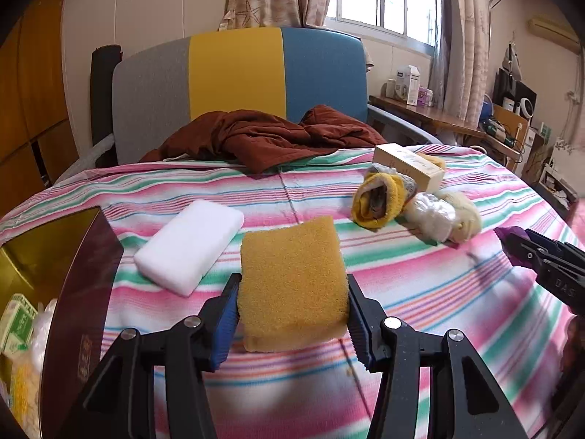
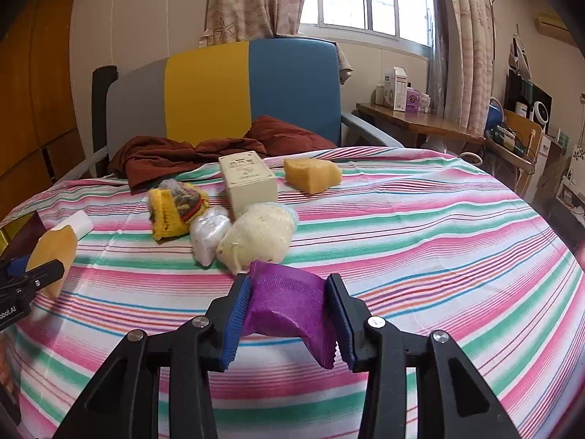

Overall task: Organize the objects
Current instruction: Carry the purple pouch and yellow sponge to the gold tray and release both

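Note:
My left gripper [image 1: 292, 303] is shut on a yellow sponge [image 1: 290, 281] and holds it above the striped bedspread [image 1: 420, 274]. It also shows at the left edge of the right wrist view [image 2: 51, 245]. My right gripper [image 2: 289, 311] is shut on a purple packet [image 2: 290, 303]; its tip shows in the left wrist view [image 1: 512, 236]. A white foam block [image 1: 190, 247] lies left of the sponge. A dark red box with a gold inside [image 1: 78, 292] stands at the left and holds several items.
On the bed lie a yellow knitted bundle [image 2: 175, 212], a white plastic bundle [image 2: 210, 234], a cream knitted ball [image 2: 256, 237], a beige carton [image 2: 248, 183] and a second yellow sponge [image 2: 310, 173]. A brown garment [image 1: 263, 135] lies by the headboard. A cluttered wooden desk [image 2: 420, 124] stands right.

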Demonstrator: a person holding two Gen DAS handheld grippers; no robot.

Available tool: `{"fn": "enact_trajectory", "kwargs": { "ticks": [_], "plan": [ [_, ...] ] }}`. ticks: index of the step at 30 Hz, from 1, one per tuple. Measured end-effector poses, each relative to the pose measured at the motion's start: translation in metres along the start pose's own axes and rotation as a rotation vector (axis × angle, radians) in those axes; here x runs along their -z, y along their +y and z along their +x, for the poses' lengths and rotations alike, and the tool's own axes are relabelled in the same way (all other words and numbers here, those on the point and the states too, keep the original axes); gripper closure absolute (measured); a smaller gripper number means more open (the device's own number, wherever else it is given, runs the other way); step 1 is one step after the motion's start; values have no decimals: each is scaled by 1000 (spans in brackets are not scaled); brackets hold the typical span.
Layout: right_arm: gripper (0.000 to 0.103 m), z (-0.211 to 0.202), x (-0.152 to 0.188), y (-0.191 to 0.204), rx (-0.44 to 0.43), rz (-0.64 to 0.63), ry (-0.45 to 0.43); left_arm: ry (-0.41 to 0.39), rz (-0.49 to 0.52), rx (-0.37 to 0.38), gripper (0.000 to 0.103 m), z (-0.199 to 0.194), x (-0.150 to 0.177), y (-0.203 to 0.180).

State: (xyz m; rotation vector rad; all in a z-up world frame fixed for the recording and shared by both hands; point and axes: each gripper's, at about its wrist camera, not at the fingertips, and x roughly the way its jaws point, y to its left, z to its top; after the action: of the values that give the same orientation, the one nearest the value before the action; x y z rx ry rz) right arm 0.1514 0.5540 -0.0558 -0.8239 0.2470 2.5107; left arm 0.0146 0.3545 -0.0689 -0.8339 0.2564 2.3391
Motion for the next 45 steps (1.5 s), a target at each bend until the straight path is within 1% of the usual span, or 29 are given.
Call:
{"fn": "enact_trajectory", "kwargs": {
  "ticks": [4, 10, 16, 21, 26, 32, 35, 40, 43, 45],
  "plan": [
    [60, -13, 6, 18, -16, -17, 3, -2, -18, 9, 50, -11, 10, 6],
    [60, -31, 19, 49, -91, 14, 23, -17, -9, 10, 50, -30, 21, 9],
    [60, -46, 28, 76, -166, 64, 43, -21, -22, 42, 50, -51, 30, 22],
    [60, -55, 27, 99, -222, 75, 57, -26, -90, 77, 50, -75, 34, 45],
    [60, -65, 18, 137, -297, 41, 51, -53, -140, 88, 49, -100, 31, 71],
    [60, -79, 4, 199, -412, -44, 41, -86, -213, 56, 49, -125, 24, 121],
    [60, -81, -4, 233, -467, -92, 45, -93, -247, 22, 49, -133, 21, 150],
    [60, -78, -16, 284, -539, -159, 67, -80, -310, -41, 49, -139, 21, 204],
    [60, -69, -26, 316, -560, -200, 102, -67, -338, -90, 49, -139, 19, 237],
    [60, -61, -32, 332, -582, -207, 127, -52, -353, -140, 49, -135, 16, 260]
  ]
}}
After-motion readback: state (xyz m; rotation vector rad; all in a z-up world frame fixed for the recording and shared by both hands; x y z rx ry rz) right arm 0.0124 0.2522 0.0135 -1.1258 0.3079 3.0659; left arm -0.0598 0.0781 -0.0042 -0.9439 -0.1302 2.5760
